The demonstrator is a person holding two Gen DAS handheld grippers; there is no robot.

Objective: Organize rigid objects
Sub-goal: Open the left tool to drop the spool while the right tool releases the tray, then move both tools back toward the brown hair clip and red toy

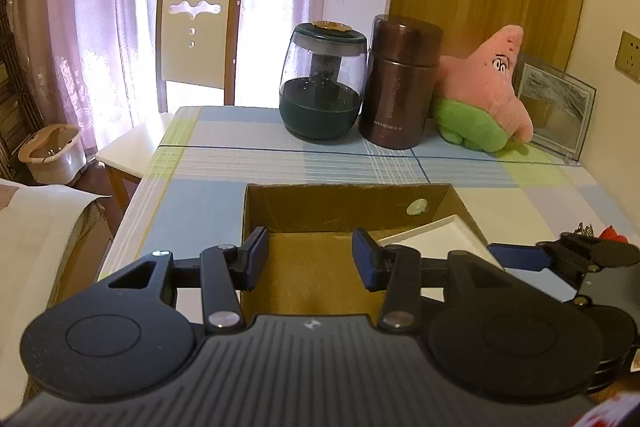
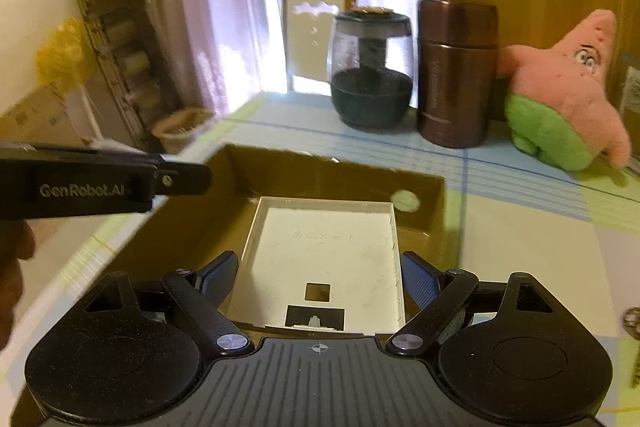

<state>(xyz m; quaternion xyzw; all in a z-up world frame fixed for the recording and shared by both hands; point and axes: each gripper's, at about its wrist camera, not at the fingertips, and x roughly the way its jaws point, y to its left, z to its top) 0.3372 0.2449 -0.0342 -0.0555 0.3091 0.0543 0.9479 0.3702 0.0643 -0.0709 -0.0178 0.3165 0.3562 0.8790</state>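
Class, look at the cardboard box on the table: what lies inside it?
Inside the cardboard box lies a white plastic tray, open side up, held between the right gripper fingers. The rest of the floor looks bare. The near corners, behind both grippers, are hidden.

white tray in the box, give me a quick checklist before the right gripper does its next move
1. white tray inside cardboard box: ok
2. Tray sits between the right gripper fingers: ok
3. Pads pressing firmly on the tray edges: cannot tell
4. left gripper empty, jaws apart: ok
5. Left gripper apart from the tray: ok
6. Tray lying flat on the box floor: cannot tell
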